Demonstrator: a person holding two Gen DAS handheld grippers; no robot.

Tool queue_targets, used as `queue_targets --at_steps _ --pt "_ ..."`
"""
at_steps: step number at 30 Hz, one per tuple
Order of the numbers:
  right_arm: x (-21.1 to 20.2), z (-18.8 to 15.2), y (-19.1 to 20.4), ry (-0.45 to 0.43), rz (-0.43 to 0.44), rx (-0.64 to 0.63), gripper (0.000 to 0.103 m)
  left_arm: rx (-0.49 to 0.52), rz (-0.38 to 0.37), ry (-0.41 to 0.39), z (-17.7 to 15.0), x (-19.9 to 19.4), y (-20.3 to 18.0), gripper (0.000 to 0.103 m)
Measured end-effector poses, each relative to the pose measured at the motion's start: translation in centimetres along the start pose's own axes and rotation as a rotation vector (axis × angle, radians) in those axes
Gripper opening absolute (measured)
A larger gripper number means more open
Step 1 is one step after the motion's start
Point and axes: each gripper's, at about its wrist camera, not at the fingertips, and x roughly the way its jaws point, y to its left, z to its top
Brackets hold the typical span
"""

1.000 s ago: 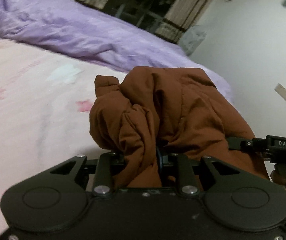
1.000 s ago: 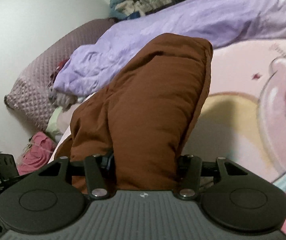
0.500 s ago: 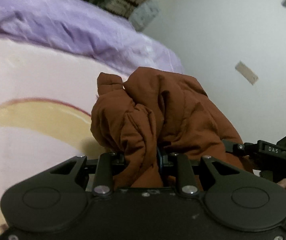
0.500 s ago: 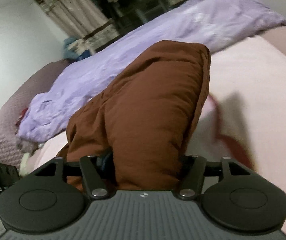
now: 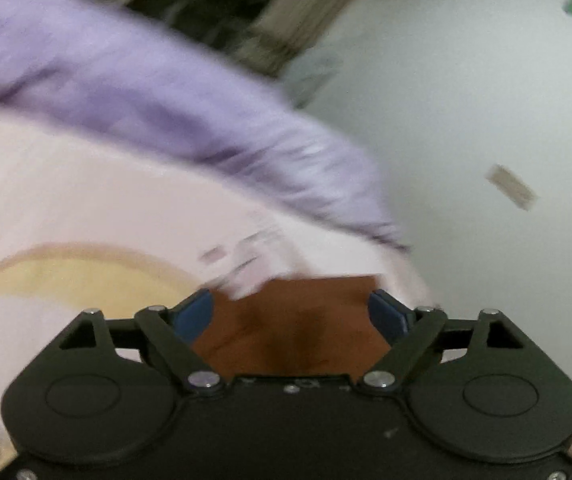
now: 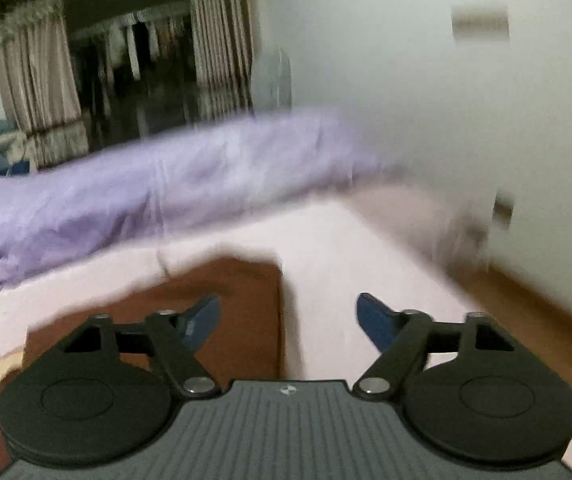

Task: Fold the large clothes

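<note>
Pink bed (image 5: 85, 200) now bears the brown garment (image 6: 237, 300) in a squared bundle, left gripper (image 5: 292, 312) opening, right gripper (image 6: 288, 316) wide and empty; folding looks nearly done.

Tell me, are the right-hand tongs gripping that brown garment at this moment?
No. The right tongs stand wide open, their blue pads clear of the brown garment lying on the pink bed sheet.

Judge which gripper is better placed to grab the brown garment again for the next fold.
Left. The left gripper, jaws opening, has the brown garment centred between its pads; the right gripper sits at the garment's edge, mostly over pink bedsheet.
</note>
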Motion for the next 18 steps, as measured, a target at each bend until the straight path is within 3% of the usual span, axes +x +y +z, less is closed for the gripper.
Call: queue_targets --at_steps 2,4,7,9,11,13,18 --pt "1.3 -0.1 2.4 -0.037 0.009 -0.004 0.064 0.103 -0.021 -0.057 -0.5 1.2 -3.2 0.093" --pt "3.6 -0.8 4.5 -0.024 -0.018 -0.015 0.06 0.193 0.038 -0.06 -1.8 4.1 -4.6 0.094" --pt "7.9 -4.9 4.3 0.129 -0.04 -0.027 0.046 0.263 0.211 0.004 -5.3 8.6 -4.0 0.094" --pt "9.9 -7.1 3.8 0.209 -0.04 -0.009 0.045 0.239 0.245 0.07 -7.9 11.0 -1.8 0.096" --pt "9.2 -6.2 3.5 0.205 -0.021 -0.006 0.047 0.144 0.213 0.054 -7.9 10.5 -0.2 0.095" --pt "8.6 -6.0 3.4 0.21 -0.025 -0.007 0.048 0.128 0.2 0.025 -6.4 9.0 -0.3 0.094" --pt "2.3 -3.7 2.4 0.14 0.016 0.046 0.048 0.295 0.222 0.035 -5.4 6.0 -4.4 0.094"
